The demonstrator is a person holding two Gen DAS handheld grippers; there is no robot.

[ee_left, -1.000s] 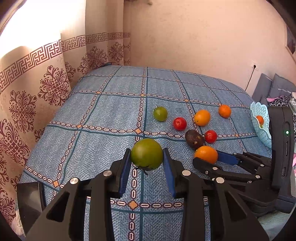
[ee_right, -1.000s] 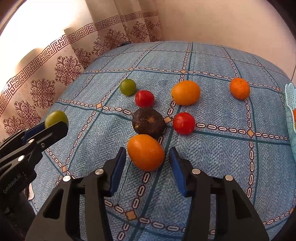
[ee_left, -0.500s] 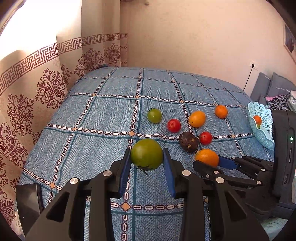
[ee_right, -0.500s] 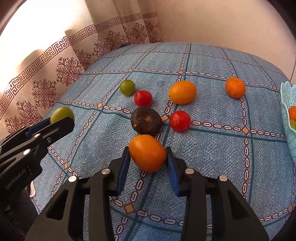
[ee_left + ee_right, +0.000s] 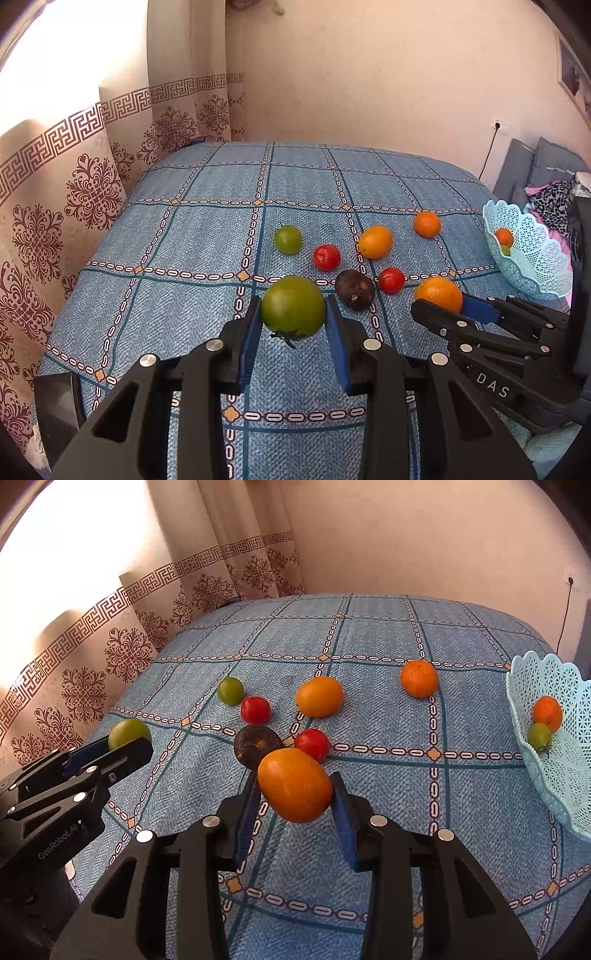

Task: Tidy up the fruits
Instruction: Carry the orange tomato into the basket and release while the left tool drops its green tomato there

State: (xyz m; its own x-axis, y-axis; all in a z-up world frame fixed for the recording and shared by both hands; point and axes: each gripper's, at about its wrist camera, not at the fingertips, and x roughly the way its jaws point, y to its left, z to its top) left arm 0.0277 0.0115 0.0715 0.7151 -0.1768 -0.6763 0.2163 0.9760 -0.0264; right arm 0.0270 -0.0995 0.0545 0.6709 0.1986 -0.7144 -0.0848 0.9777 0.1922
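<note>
My left gripper (image 5: pixel 293 325) is shut on a large green tomato (image 5: pixel 293 307), held above the blue checked bedspread (image 5: pixel 192 236). My right gripper (image 5: pixel 295 801) is shut on an orange (image 5: pixel 294 784), lifted off the cloth; the same orange (image 5: pixel 438 293) shows at the right of the left wrist view. On the cloth lie a small green tomato (image 5: pixel 230 690), two red tomatoes (image 5: pixel 255 709) (image 5: pixel 312 743), a dark avocado (image 5: pixel 256 745), a second orange (image 5: pixel 319 696) and a mandarin (image 5: pixel 419 678). A light blue lattice basket (image 5: pixel 554 775) at the right holds a mandarin (image 5: pixel 547 712) and a small green fruit (image 5: pixel 539 737).
Patterned curtains (image 5: pixel 74 177) hang along the bed's left side. A dark flat device (image 5: pixel 59 406) lies at the near left edge. Grey cushions (image 5: pixel 535 166) and a wall socket with a cable (image 5: pixel 498 127) are at the far right.
The right gripper's jaws closed on the orange, then lifted it off the cloth and toward the right. The left gripper kept its hold on the green tomato and barely moved.
</note>
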